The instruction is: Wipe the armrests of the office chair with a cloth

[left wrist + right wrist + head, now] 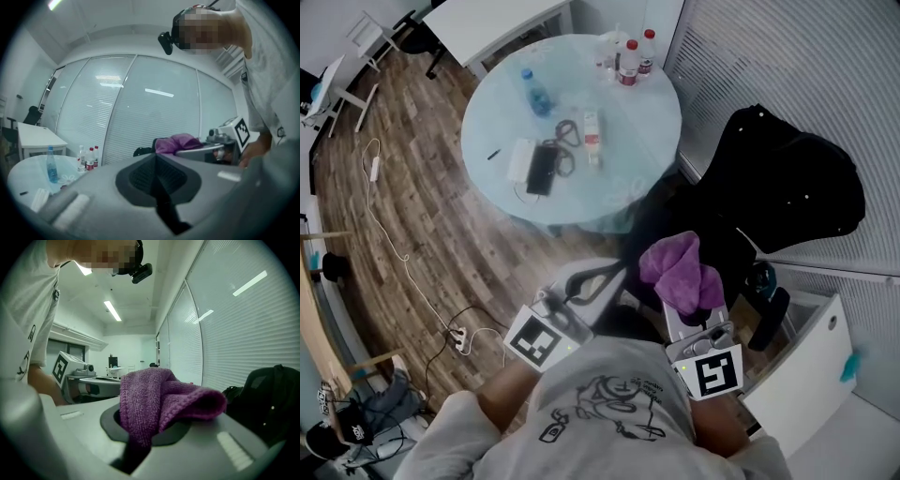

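Observation:
A purple cloth (677, 273) hangs bunched from my right gripper (692, 307), which is shut on it; in the right gripper view the cloth (159, 401) spills out of the closed jaws of that gripper (140, 439). My left gripper (602, 275) is level with it on the left, shut and empty, its dark pads (147, 177) pressed together. The black office chair (787, 183) stands just ahead and right of both grippers. Its back also shows in the right gripper view (269, 399). I cannot make out an armrest clearly. The cloth (177, 142) touches no part of the chair.
A round glass table (628, 183) stands ahead left, holding bottles (630, 58), a blue bottle (534, 94), a phone and small items. A white cabinet (802, 375) is at the right. A power strip (459, 337) and cable lie on the wooden floor. Blinds cover the right wall.

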